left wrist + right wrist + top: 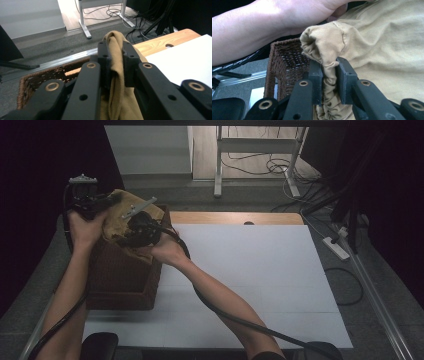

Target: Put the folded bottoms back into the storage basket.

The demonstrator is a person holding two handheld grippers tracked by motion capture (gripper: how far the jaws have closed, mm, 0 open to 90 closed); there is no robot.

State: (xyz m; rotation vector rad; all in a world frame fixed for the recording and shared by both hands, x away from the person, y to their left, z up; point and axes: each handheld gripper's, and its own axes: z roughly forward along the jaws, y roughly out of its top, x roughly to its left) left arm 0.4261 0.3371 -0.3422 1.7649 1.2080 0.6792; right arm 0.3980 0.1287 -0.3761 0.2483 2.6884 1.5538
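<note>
- Gripping a tan cotton cloth at the frame's upper left, both black two-jaw tools hold it above a dark brown woven wicker basket.
- Left gripper pinches a bunched fold.
- Right gripper clamps a gathered edge.

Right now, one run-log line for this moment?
left gripper: shut on tan cloth | right gripper: shut on tan cloth | cloth above wicker basket
</note>
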